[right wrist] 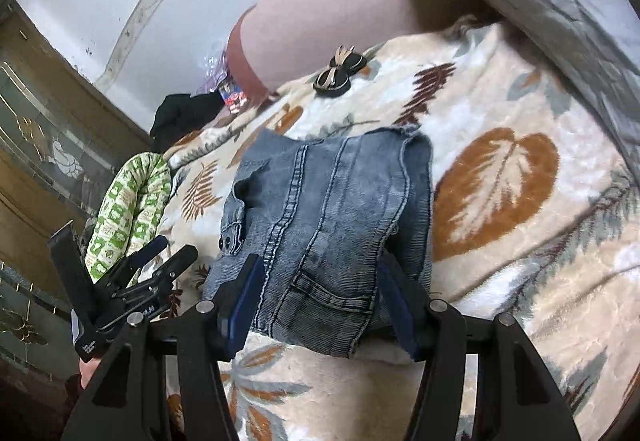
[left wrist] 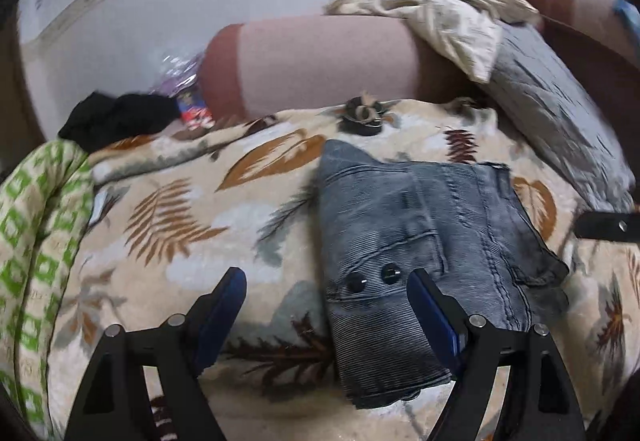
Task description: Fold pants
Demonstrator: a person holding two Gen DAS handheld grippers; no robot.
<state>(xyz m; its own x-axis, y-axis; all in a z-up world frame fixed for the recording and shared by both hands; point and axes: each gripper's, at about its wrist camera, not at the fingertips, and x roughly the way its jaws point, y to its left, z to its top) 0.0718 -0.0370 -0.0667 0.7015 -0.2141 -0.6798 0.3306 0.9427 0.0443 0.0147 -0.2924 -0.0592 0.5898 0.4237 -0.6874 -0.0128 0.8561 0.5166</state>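
Note:
The grey-blue denim pants (left wrist: 420,241) lie folded into a compact stack on the leaf-patterned blanket (left wrist: 172,225). My left gripper (left wrist: 326,281) is open over the stack's left edge, one finger on the blanket, the other above the denim. In the right wrist view the pants (right wrist: 332,217) lie just ahead. My right gripper (right wrist: 320,273) is open with its fingers on either side of the stack's near edge, holding nothing. The left gripper (right wrist: 168,247) shows at the left of that view.
A green-and-white patterned cloth (left wrist: 36,241) lies at the left edge. A black garment (left wrist: 116,117) and a small bow (left wrist: 366,115) lie farther back. A brown bolster (left wrist: 312,61), cream cloth (left wrist: 452,17) and grey quilt (left wrist: 560,113) sit at the back right.

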